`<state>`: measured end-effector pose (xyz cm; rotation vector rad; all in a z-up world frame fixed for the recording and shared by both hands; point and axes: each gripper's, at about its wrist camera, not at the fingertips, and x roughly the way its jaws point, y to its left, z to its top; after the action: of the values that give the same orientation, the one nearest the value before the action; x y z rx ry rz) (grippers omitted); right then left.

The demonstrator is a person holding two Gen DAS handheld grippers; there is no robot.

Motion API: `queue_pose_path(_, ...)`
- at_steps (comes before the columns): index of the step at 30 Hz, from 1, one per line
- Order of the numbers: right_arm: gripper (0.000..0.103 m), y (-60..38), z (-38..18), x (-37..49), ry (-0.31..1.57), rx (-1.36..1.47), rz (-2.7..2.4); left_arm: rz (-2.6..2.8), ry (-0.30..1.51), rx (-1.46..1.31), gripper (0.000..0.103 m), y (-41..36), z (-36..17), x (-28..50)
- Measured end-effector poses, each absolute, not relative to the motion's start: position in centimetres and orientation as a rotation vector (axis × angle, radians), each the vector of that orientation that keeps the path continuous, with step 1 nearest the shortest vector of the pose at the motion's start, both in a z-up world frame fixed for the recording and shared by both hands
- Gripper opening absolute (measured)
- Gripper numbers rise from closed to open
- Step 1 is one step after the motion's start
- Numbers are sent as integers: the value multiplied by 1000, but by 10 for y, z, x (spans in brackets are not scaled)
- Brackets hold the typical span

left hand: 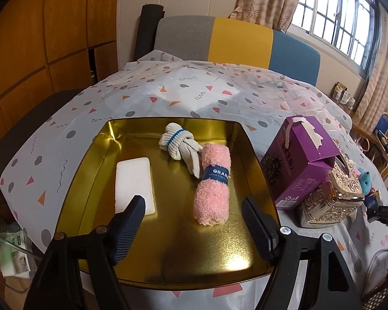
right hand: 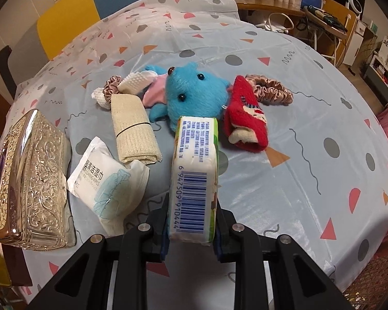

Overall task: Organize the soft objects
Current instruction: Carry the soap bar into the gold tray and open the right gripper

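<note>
Your left gripper (left hand: 193,226) hung released over the gold tin (left hand: 248,139), which held a pink towel roll (left hand: 212,193), gloves (left hand: 179,143) and a white sponge (left hand: 134,183). Your right gripper (right hand: 191,223) clenched the tissue pack (right hand: 194,178); the blue plush (right hand: 194,93) and red sock (right hand: 245,113) crowded just ahead.

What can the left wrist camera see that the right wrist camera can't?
Only the left wrist view shows the gold tray holding a white sponge, bundled white gloves and a rolled pink towel, with the left tool open and empty above it.

Only the right wrist view shows the right tool shut on a tissue pack, plus a red sock and wet wipes.

Both show the silver tissue box, the blue plush toy and the patterned tablecloth.
</note>
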<state>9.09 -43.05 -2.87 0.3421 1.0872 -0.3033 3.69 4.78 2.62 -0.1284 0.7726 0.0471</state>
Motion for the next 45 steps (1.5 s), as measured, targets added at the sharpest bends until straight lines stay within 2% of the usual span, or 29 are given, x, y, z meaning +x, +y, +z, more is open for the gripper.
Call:
queue_pose_path(7, 24, -437, -18, 92, 1033, 380, -308, 40, 761, -117, 77, 45, 31, 31)
queue_pose_path(12, 24, -416, 16, 115, 985, 324, -254, 40, 760, -123, 78, 47, 31, 29)
queue_pose_path(19, 24, -321, 90, 144, 835, 195, 7, 57, 768, -135, 78, 57, 28, 27)
queue_pose_path(24, 24, -240, 114, 134, 783, 95, 213, 78, 771, -152, 78, 66, 25, 27)
queue_pose_path(34, 24, -105, 96, 83, 825, -93, 548, 152, 768, -210, 78, 95, 21, 24)
queue_pose_path(45, 25, -54, 36, 70, 966, -165, 619, 233, 770, -263, 78, 129, 15, 19)
